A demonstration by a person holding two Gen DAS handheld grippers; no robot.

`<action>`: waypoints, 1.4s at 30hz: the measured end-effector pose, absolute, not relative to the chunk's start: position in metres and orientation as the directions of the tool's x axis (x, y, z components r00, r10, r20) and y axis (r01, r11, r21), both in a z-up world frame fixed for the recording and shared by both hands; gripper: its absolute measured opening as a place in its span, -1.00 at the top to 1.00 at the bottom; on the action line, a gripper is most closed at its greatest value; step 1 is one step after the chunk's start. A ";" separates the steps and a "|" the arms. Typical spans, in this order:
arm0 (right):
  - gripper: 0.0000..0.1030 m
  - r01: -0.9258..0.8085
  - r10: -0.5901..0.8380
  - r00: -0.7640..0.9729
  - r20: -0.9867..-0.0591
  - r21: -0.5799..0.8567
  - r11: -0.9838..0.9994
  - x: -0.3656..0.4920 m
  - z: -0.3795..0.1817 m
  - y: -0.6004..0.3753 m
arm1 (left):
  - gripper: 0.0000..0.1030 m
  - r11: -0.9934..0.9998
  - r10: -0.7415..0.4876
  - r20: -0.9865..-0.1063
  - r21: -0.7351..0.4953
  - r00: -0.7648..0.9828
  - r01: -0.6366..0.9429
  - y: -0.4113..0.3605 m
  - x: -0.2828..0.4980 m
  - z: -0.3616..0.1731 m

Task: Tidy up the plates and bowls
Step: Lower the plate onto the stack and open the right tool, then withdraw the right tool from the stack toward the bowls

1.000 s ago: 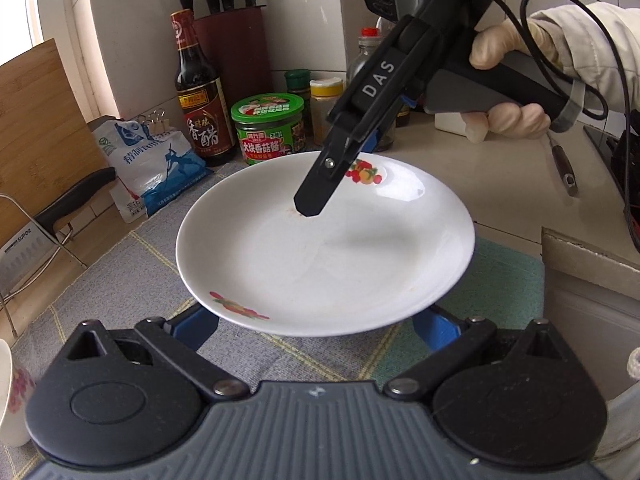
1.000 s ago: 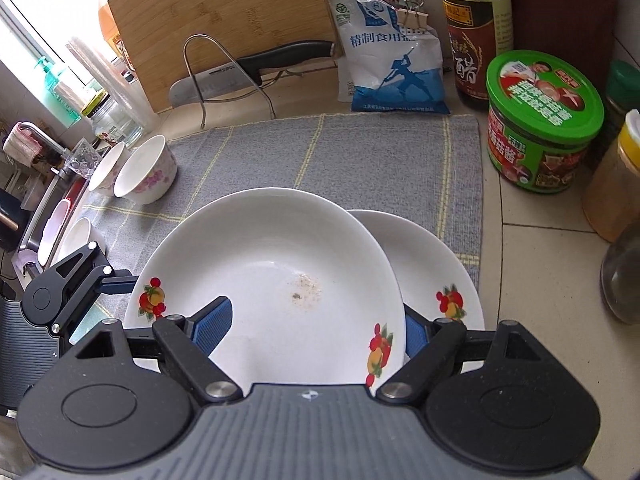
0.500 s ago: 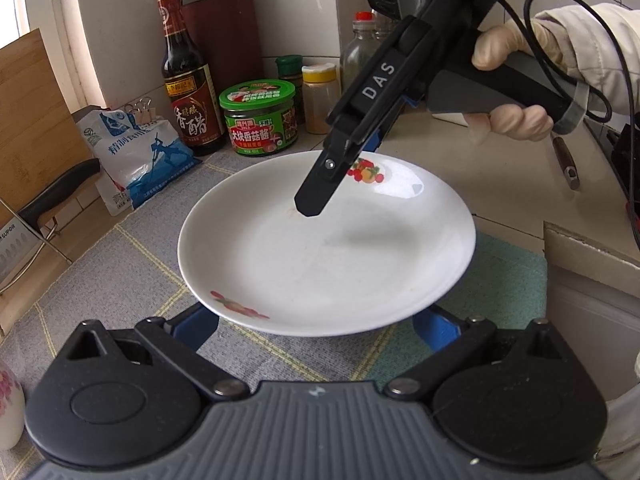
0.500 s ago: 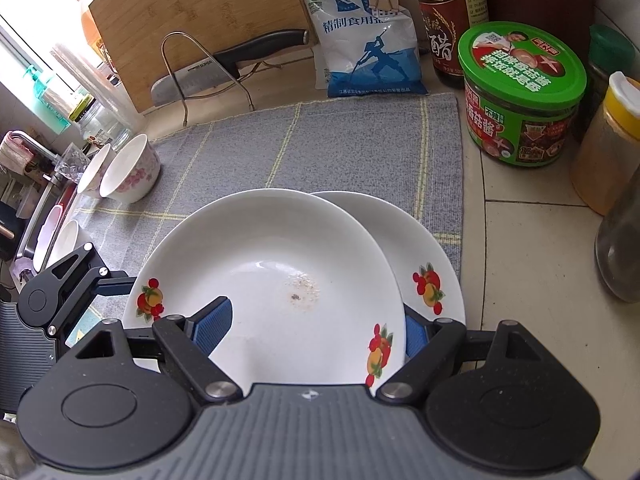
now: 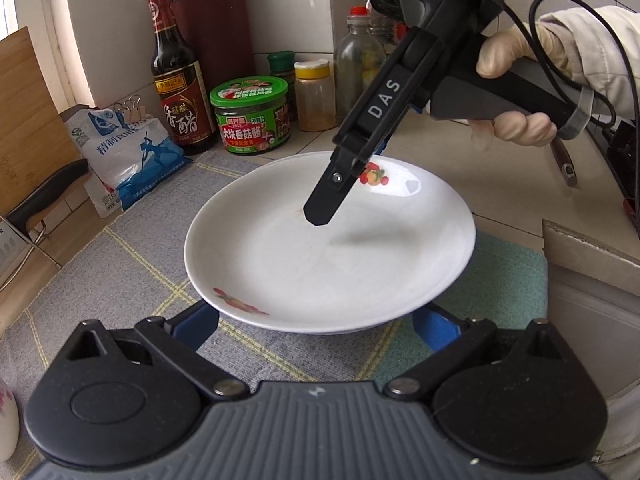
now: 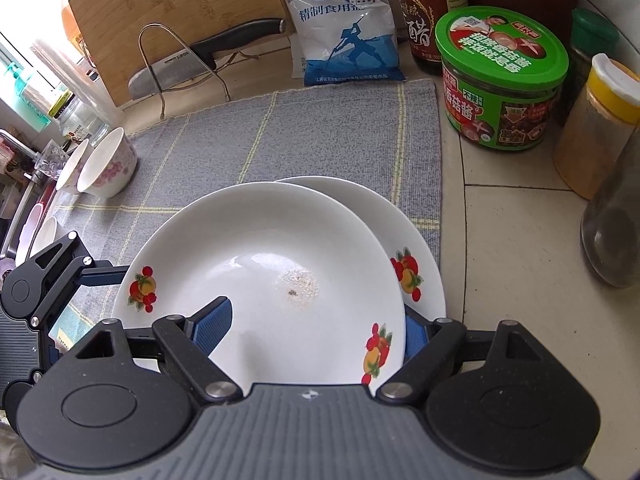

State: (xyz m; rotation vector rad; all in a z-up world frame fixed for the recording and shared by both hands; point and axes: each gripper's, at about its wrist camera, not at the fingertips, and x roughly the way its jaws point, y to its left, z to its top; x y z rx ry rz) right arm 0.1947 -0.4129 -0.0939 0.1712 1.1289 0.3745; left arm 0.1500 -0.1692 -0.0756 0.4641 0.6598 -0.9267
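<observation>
Right gripper (image 6: 308, 332): pinching the top plate (image 6: 260, 264) at its near rim.
Left gripper (image 5: 316, 326): spread, both fingers under the plates.
Change: top plate has closed over the lower plate (image 6: 416, 240), now nearly seated; stacking almost done.
Contents: top plate bare, small residue.
Bowls (image 6: 106, 166): left of plates, on mat (image 6: 320, 132), apparently unstacked.

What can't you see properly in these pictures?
- Lower plate: right wrist view, mostly covered by the top plate.
- Left gripper fingertips: left wrist view, hidden under the plates.
- Knife blade: partly behind the wire rack.
- Bowls by the sink: small, crowded at the picture's edge.
</observation>
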 end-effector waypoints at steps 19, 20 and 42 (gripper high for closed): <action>-0.80 -0.152 0.339 0.402 -0.850 0.303 0.941 0.175 -0.081 -0.420 | -0.99 0.486 -0.586 -0.719 0.056 0.373 0.872 -0.172 0.165 -0.083; -0.80 -0.149 0.337 0.403 -0.851 0.302 0.942 0.173 -0.080 -0.420 | -0.99 0.485 -0.589 -0.719 0.053 0.370 0.873 -0.172 0.166 -0.083; -1.00 -0.144 0.176 0.420 -0.890 0.126 0.981 0.152 -0.074 -0.400 | -0.99 0.500 -0.600 -0.705 0.039 0.379 0.865 -0.171 0.164 -0.083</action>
